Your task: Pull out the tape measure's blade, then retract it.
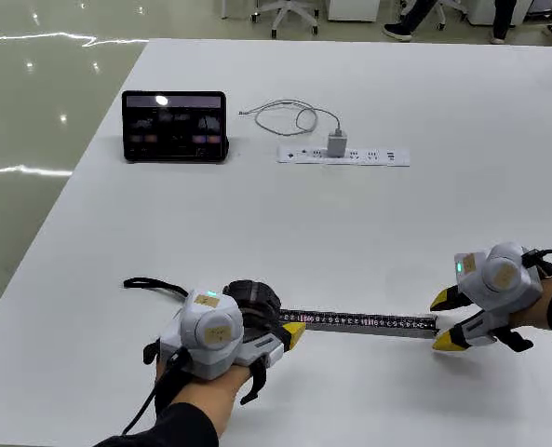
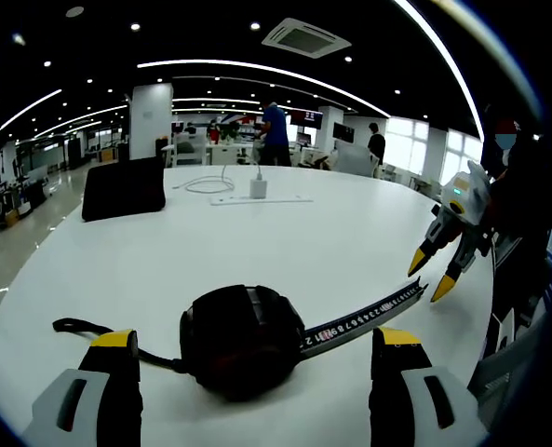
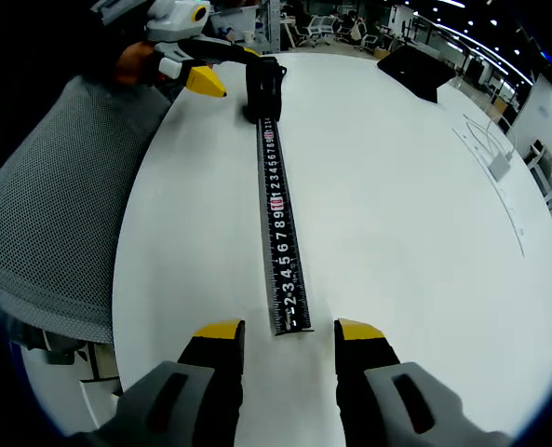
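Note:
A black tape measure (image 1: 254,300) lies on the white table (image 1: 350,233) with its wrist strap (image 1: 153,284) trailing left. Its blade (image 1: 364,323) is drawn out flat to the right. My left gripper (image 1: 277,315) straddles the case (image 2: 243,340), open, with both yellow-tipped fingers (image 2: 115,341) standing off its sides. My right gripper (image 1: 443,321) is open at the blade's free end. In the right gripper view the blade tip (image 3: 292,324) lies just ahead of the right gripper (image 3: 289,331) and between its fingertips, untouched, and the blade (image 3: 278,214) runs back to the case (image 3: 264,86).
A dark tablet (image 1: 174,125) stands at the back left. A white power strip (image 1: 343,155) with a charger and a looped cable (image 1: 289,116) lies at the back centre. The table's left edge (image 1: 66,196) drops to a shiny floor. A person stands far off (image 2: 276,130).

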Tool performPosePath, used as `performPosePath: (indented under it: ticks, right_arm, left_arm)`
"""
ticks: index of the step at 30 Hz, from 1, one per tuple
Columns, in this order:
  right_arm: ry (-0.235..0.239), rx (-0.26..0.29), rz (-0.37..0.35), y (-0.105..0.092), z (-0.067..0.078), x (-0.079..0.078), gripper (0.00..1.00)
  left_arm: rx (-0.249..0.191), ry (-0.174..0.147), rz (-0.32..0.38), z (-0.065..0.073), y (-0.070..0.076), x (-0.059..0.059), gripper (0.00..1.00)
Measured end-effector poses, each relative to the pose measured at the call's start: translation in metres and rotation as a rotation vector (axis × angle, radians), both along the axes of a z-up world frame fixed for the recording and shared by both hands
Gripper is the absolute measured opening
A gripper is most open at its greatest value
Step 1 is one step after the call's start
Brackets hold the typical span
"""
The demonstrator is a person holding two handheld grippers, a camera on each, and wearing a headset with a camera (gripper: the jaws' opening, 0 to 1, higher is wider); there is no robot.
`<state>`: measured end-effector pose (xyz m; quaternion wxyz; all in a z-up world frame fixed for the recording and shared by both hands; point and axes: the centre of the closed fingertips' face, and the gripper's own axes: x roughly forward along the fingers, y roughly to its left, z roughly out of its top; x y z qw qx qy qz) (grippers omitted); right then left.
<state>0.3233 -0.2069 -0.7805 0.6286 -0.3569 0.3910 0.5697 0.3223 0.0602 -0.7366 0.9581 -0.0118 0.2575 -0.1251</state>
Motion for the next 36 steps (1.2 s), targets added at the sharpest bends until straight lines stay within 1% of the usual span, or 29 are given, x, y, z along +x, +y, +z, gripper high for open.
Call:
performPosePath:
  ticks: [2,3,4,6,8,10,12,15,17,19,20,22,24,25,27,31,33,34,35,36]
  right_arm:
    - [0.002,-0.004,0.000,0.000,-0.001,0.000,0.28]
    - [-0.014,-0.013,-0.016,0.000,-0.004,0.003,0.25]
    - [-0.013,-0.018,-0.016,0.000,-0.006,0.003,0.22]
    - [-0.007,-0.032,0.024,-0.001,-0.011,-0.001,0.17]
    - [-0.005,-0.024,0.023,0.000,-0.009,0.000,0.12]
    - [-0.003,-0.022,0.033,-0.001,-0.010,0.002,0.12]
    - [0.000,-0.023,0.041,-0.001,-0.011,0.002,0.12]
    - [0.008,-0.032,0.040,0.000,-0.013,0.003,0.12]
    - [0.007,-0.040,0.042,0.000,-0.013,0.002,0.11]
    - [0.004,-0.052,0.043,0.000,-0.014,0.003,0.11]
    - [0.003,-0.059,0.039,0.001,-0.014,0.003,0.11]
    - [0.027,-0.094,-0.052,0.000,-0.015,0.004,0.11]
    - [0.008,-0.121,0.001,0.002,-0.015,0.004,0.11]
    - [0.014,-0.124,-0.009,0.003,-0.015,0.005,0.11]
    - [0.013,-0.134,0.002,0.002,-0.016,0.005,0.11]
    - [0.014,-0.150,0.007,0.002,-0.016,0.005,0.11]
    - [0.017,-0.163,0.031,0.002,-0.015,0.005,0.11]
    - [0.020,-0.165,0.030,0.003,-0.015,0.006,0.11]
    - [0.022,-0.166,0.030,0.002,-0.015,0.005,0.11]
    - [0.024,-0.167,0.033,0.002,-0.015,0.005,0.11]
  left_arm:
    - [0.003,0.002,-0.002,-0.001,0.000,0.000,1.00]
    - [0.003,0.002,0.000,-0.001,0.001,0.000,1.00]
    - [0.003,0.003,0.002,-0.001,0.001,0.000,1.00]
    - [0.001,0.005,0.005,-0.002,0.002,0.000,1.00]
    - [-0.002,0.008,0.009,-0.002,0.003,0.000,1.00]
    - [-0.007,0.009,0.010,-0.003,0.003,0.000,1.00]
    - [-0.002,0.014,0.008,-0.004,0.003,-0.001,1.00]
    - [0.001,0.015,0.007,-0.005,0.003,-0.001,1.00]
    - [0.003,0.021,0.012,-0.008,0.005,0.000,0.99]
    - [-0.004,0.036,0.027,-0.012,0.007,0.001,0.99]
    - [-0.007,0.035,0.027,-0.012,0.008,0.002,0.99]
    - [0.009,0.029,0.035,-0.011,0.012,0.006,0.98]
    - [-0.012,0.028,0.058,-0.010,0.016,0.011,0.96]
    - [-0.014,0.027,0.065,-0.010,0.017,0.013,0.96]
    - [-0.007,0.031,0.069,-0.012,0.017,0.016,0.95]
    - [-0.014,0.035,0.075,-0.016,0.014,0.021,0.91]
    - [-0.011,0.035,0.077,-0.016,0.013,0.023,0.89]
    - [-0.008,0.036,0.077,-0.017,0.012,0.023,0.88]
    - [-0.009,0.037,0.077,-0.018,0.012,0.024,0.86]
    - [-0.020,0.045,0.078,-0.021,0.011,0.024,0.85]
